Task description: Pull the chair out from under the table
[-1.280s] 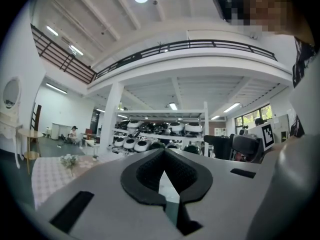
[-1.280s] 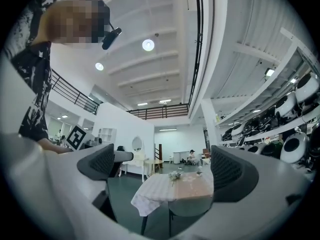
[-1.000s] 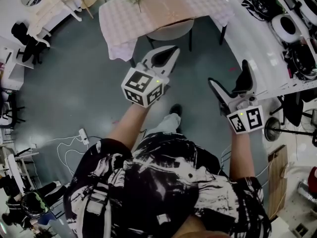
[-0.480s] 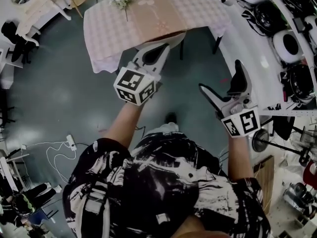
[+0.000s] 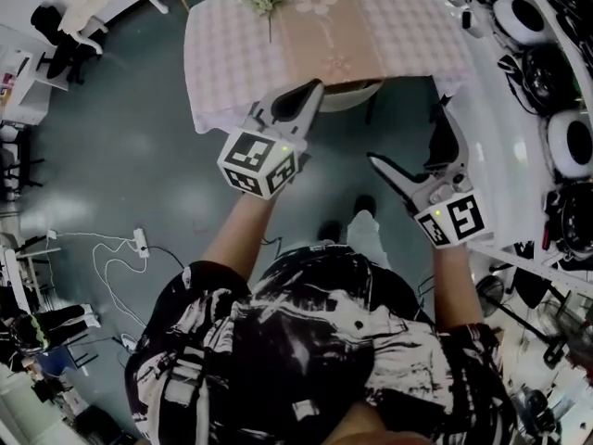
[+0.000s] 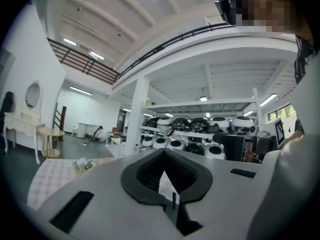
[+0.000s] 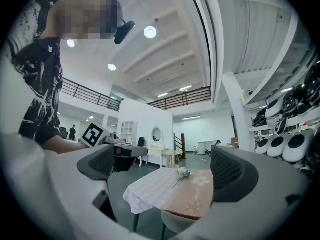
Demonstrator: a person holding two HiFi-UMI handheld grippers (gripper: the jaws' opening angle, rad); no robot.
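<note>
left claw: closed, empty
right claw: wide open, empty
chair: tucked under bench
advice: grip backrest at bench edge, pull straight

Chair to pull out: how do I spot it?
Find the big table with the pale checked cloth and brown runner. The chair is tucked under its near edge below the runner. No other seat shows under the table; this one is pale and rounded.

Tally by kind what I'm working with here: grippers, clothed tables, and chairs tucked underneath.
Grippers: 2 (left gripper shut, right gripper open, both empty)
Clothed table: 1
Chair tucked under it: 1
Total: 4
</note>
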